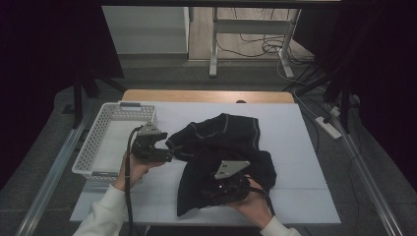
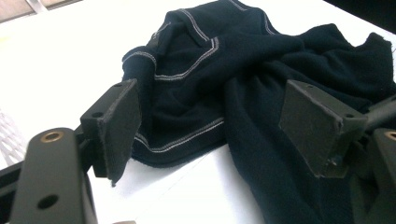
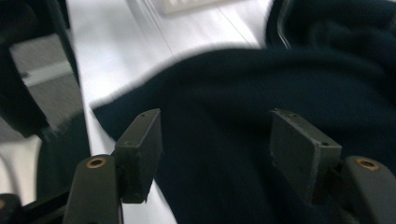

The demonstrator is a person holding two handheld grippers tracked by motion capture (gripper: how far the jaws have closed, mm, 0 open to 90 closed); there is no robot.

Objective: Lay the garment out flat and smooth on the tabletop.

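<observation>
Dark garment [image 1: 223, 150] on white table [image 1: 295, 132]

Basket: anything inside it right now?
The basket looks empty in the high view: bare white floor through most of it. The left gripper and hand cover its near right corner, so that spot can't be checked.

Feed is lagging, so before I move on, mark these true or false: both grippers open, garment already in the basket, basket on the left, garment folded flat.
1. Both the left gripper and the right gripper are open: true.
2. The dark garment lies in the white basket: false, it lies on the white table cover.
3. The basket stands at the table's left: true.
4. The garment is folded flat: false, it is crumpled.
</observation>
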